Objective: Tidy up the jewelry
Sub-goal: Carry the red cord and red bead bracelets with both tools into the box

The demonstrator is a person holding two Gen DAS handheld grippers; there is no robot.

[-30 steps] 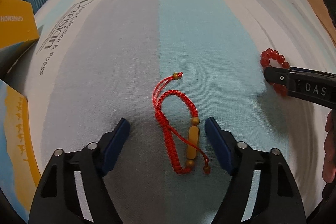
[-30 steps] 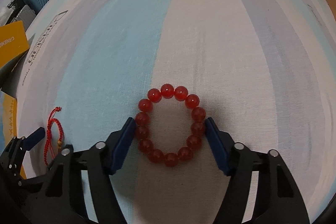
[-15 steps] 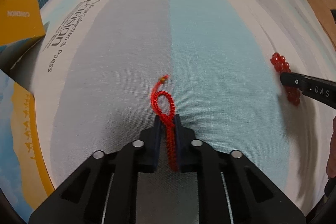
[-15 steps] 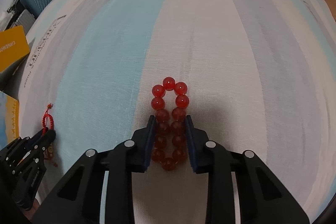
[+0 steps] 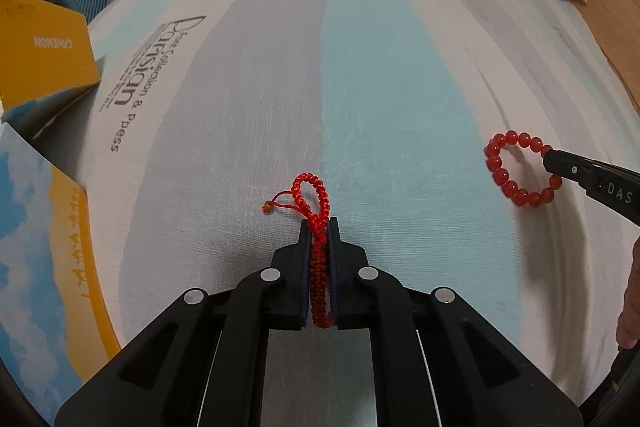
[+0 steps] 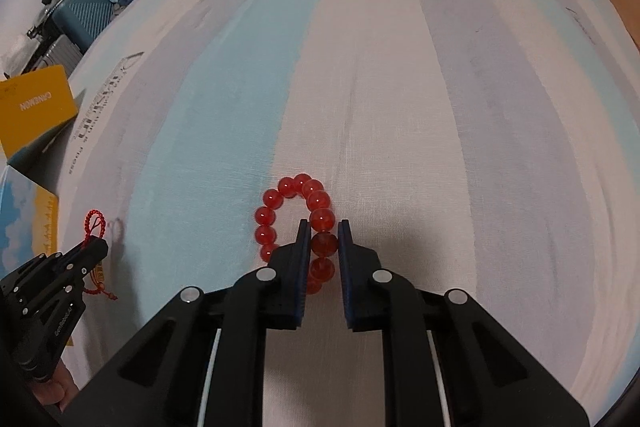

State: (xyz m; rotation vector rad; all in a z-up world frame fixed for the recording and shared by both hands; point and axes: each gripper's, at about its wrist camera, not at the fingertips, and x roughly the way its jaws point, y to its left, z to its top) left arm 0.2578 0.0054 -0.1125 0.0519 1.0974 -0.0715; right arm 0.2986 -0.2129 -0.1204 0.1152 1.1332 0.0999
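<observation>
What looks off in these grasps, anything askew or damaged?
Nothing damaged. The right gripper pinches only one side of the red bead bracelet, so the loop hangs off to the left. The left gripper clamps the red cord bracelet centrally.

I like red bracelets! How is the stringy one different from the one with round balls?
The braided cord bracelet is woven red string squeezed into a narrow flat loop; the bead bracelet is shiny round beads that keep an open ring. The left gripper pinches both sides of the cord together, while the right gripper clamps just one side of the bead ring. A loose knotted tail hangs off the cord; the beads have none. Both are red and gripped above the striped sheet.
</observation>
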